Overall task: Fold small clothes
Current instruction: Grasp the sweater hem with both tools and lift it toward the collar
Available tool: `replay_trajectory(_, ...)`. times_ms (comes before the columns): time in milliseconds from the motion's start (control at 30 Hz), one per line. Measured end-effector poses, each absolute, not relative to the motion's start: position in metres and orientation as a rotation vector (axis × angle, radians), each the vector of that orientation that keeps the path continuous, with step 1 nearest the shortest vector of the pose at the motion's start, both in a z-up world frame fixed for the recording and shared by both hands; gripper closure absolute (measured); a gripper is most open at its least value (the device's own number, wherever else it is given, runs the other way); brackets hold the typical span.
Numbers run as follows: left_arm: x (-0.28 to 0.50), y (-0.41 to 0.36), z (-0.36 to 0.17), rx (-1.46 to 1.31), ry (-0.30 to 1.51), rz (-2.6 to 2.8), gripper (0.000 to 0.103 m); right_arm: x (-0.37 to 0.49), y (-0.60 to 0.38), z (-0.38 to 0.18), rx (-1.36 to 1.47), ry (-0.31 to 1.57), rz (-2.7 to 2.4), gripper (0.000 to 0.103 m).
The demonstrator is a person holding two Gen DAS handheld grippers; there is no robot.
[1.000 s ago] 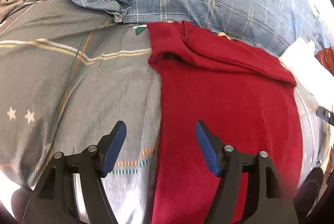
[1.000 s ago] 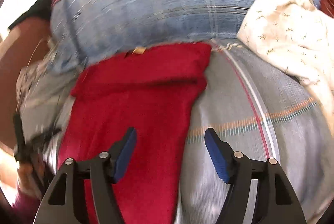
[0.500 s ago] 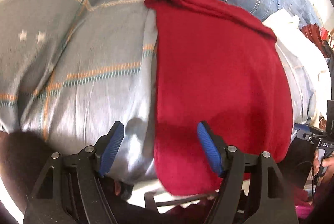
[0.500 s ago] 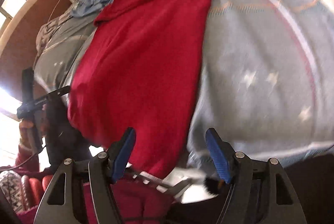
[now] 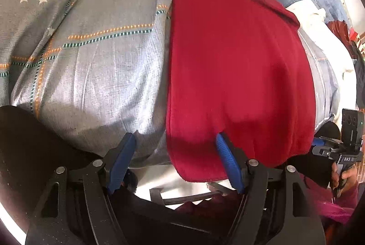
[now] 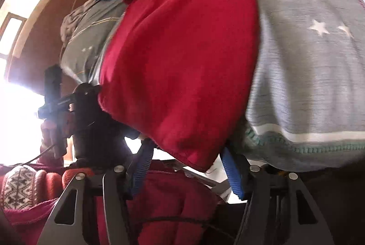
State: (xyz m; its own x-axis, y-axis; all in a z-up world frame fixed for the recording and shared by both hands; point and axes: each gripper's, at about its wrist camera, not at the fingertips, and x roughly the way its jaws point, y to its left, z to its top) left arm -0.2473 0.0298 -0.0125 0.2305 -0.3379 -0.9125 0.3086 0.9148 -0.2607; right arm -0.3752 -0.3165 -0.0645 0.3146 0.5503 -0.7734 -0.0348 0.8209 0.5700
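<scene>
Red garment (image 5: pixel 237 67) spread flat on a grey patterned bed cover (image 5: pixel 91 57), filling the centre and right of the left wrist frame, near hem hanging over the bed's edge at the bottom. Left tool (image 5: pixel 175 153) at lower centre, wide apart around the hem's left corner, not pinching. Right tool (image 6: pixel 184 160) at lower centre, closing around the hem's right corner.

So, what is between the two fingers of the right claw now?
The near corner of the red cloth hangs between the closing fingers of the right claw; the right wrist view shows it.
</scene>
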Motion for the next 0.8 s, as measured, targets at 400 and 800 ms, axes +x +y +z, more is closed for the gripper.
replay_trajectory(400, -0.253, 0.017, -0.018, -0.036, 1.307, -0.514, 0.031, -0.361, -0.297, -0.059, 0.498, 1.139, 0.471, 0.041)
replay_trajectory(800, -0.255, 0.022, -0.02, -0.009, 1.284, -0.526, 0.094, -0.358, -0.298, -0.054, 0.456, 1.096, 0.453, 0.086)
